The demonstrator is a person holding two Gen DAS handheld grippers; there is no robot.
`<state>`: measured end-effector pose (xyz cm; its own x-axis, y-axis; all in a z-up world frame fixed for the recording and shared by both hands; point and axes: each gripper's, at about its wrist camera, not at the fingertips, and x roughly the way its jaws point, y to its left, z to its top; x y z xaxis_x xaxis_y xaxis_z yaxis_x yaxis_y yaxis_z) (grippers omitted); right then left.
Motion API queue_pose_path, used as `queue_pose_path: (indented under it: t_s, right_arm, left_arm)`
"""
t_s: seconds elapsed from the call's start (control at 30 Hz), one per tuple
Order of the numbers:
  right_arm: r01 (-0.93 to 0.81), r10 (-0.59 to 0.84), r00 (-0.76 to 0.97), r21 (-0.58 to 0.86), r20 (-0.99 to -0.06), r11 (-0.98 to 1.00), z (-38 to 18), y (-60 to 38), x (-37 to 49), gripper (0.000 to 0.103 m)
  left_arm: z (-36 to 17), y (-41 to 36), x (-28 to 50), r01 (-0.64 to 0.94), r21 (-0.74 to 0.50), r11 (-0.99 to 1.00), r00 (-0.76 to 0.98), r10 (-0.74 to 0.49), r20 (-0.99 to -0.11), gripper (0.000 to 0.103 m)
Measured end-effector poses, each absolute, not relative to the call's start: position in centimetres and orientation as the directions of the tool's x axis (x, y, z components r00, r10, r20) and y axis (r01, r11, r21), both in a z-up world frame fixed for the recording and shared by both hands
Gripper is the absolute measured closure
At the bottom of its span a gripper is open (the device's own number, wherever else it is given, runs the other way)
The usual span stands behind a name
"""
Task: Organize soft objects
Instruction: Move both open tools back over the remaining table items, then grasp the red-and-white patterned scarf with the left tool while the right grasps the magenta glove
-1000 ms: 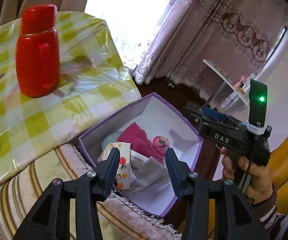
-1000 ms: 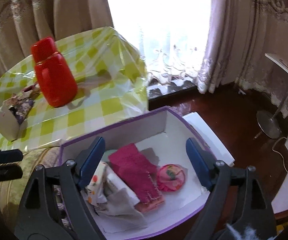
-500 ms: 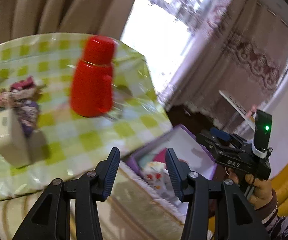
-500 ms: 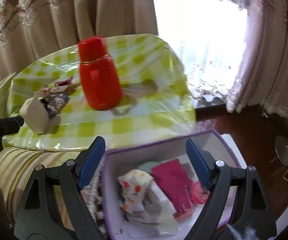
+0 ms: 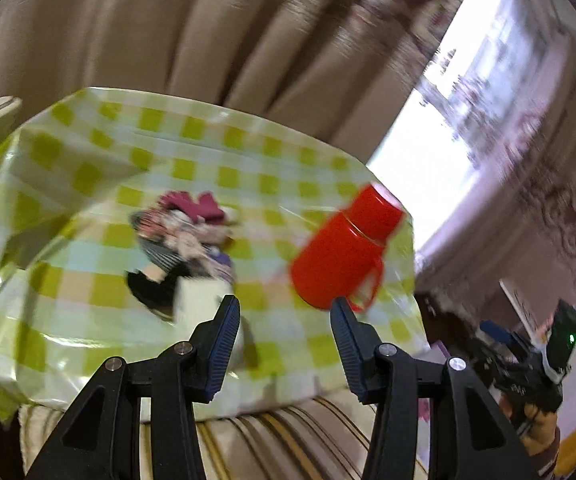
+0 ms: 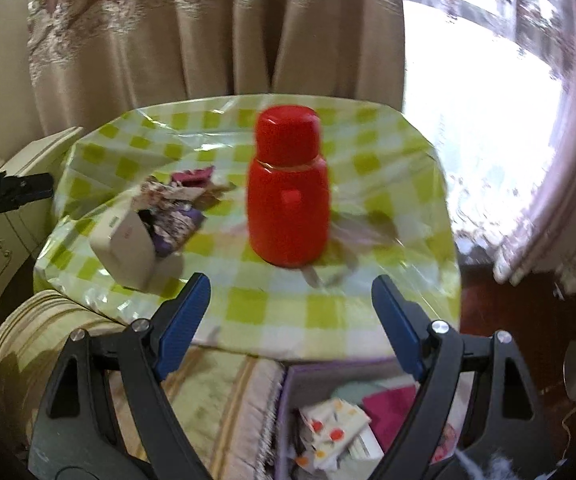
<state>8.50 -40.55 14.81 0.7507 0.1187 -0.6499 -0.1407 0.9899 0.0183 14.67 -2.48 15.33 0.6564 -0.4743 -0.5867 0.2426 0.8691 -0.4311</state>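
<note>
Red flask [image 6: 288,192] on checked tablecloth [image 6: 272,312]

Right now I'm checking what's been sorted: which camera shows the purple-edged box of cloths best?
The right wrist view: the purple-edged box lies below the gripper, cloths visible inside. The left wrist view shows only a blurred purple sliver.

No legible text, perhaps blur.

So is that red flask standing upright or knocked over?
Upright: in the right wrist view the red flask stands on its base on the checked tablecloth, cap on top.
</note>
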Motion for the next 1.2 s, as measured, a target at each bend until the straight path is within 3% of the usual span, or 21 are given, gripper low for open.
queue_pose_path:
  t_s: [0.53, 1.2]
  right_arm:
    - [-0.331, 0.234, 0.759, -0.05, -0.607, 0.942, 17.7, -31.4, 15.4, 0.018]
    - [-0.425, 0.294, 0.671, -0.028, -0.68, 0.905, 14.7, -22.0, 28.0, 0.018]
  left_arm:
    - [10.5, 2.7, 24.9, 0.12, -0.588, 0.8, 0.58, -0.537, -0.613, 0.054]
    - [-0.8, 3.6, 36.1, -0.056, -0.713, 0.699, 0.396, -0.64, -0.658, 0.054]
